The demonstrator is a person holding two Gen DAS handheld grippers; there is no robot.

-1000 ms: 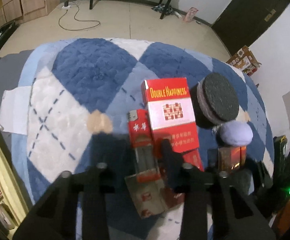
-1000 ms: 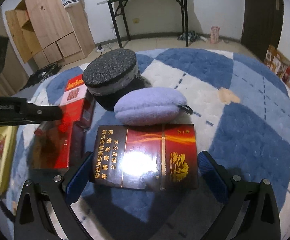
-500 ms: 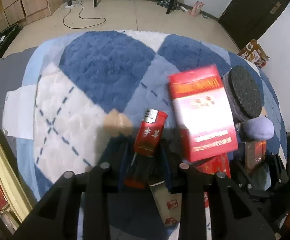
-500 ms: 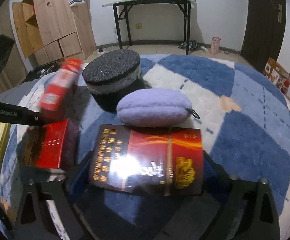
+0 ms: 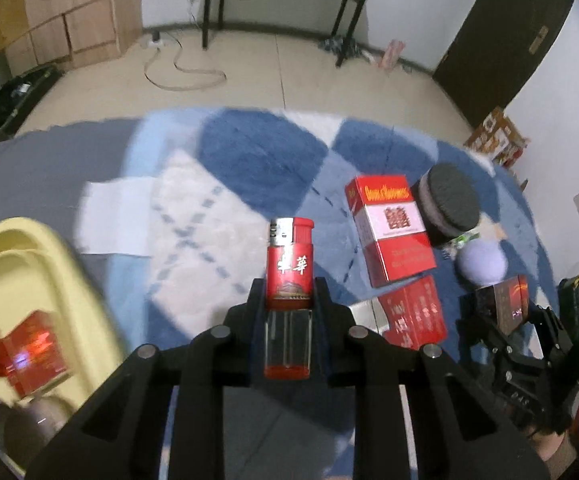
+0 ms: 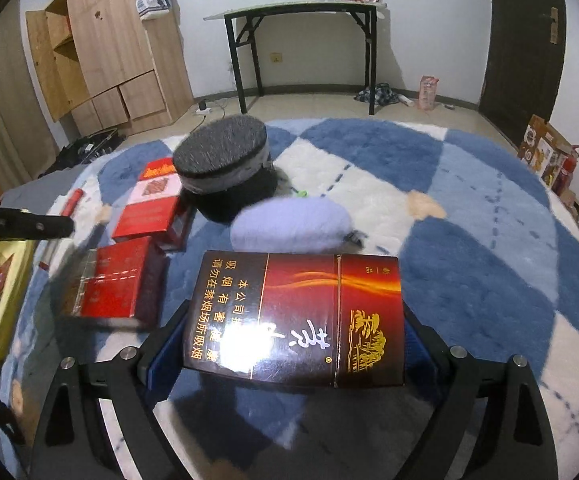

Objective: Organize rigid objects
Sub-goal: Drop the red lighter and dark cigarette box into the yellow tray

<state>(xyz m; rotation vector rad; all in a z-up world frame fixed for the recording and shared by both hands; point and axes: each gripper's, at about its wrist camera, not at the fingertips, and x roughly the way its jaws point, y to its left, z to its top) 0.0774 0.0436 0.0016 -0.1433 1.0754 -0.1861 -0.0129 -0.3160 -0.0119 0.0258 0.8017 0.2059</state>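
My left gripper (image 5: 289,294) is shut on a red lighter (image 5: 290,268) and holds it upright above the rug. My right gripper (image 6: 293,320) is shut on a dark red cigarette pack (image 6: 295,316), held flat a little above the rug; it also shows in the left wrist view (image 5: 505,300). A red and white Double Happiness pack (image 5: 389,230) and another red pack (image 5: 413,312) lie on the rug, also seen in the right wrist view as the Double Happiness pack (image 6: 151,204) and the red pack (image 6: 117,280). A yellow tray (image 5: 33,264) at the left holds red packs.
A round black and grey case (image 6: 225,160) and a lilac pouch (image 6: 289,224) lie beyond the dark pack on the blue and white rug (image 6: 469,240). A white paper sheet (image 5: 117,220) lies at the rug's left. A black table (image 6: 301,12) and wooden cabinets (image 6: 105,52) stand behind.
My left gripper has lifted the lighter off the rug and swung left, so the yellow tray has come into view. My right gripper has raised the dark pack slightly.
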